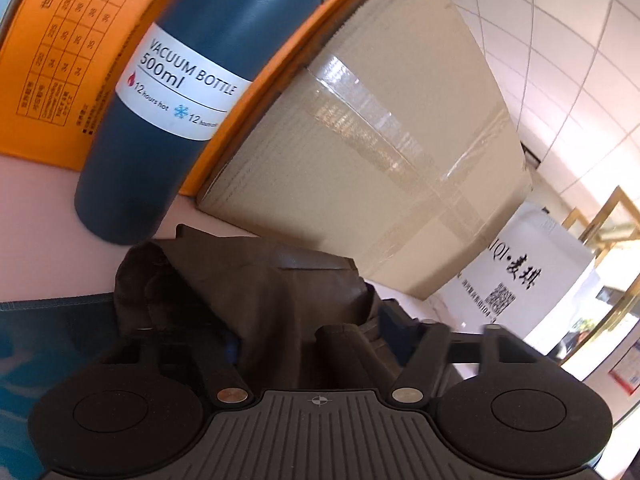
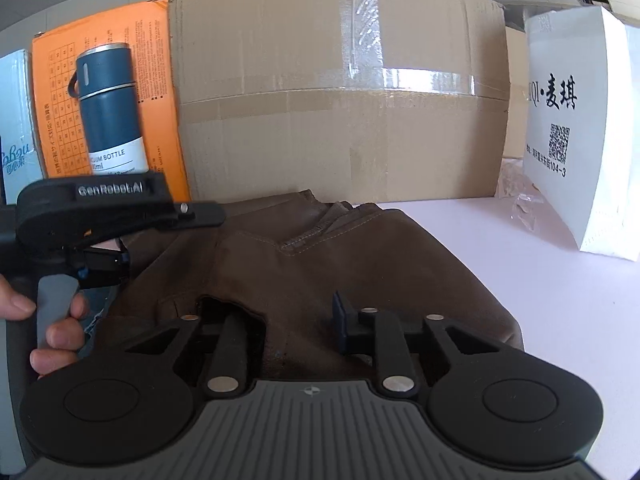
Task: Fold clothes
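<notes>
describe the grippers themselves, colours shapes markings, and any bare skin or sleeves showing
Both are matte black plastic. The right gripper has a grey ribbed base plate with a small crosshair mark, two round black discs, silver pivot pins and dark blue finger pads. The left gripper looks the same; from the right camera its top reads GenRobotAI in raised letters, with a grey handle held by the bare left hand. No sleeve or cable shows.

White counter, pale and glossy. Far edge lined with a taped cardboard box, an orange carton to its left and a white printed box to its right. Ceiling of white tiles. Bright daylight at right.
</notes>
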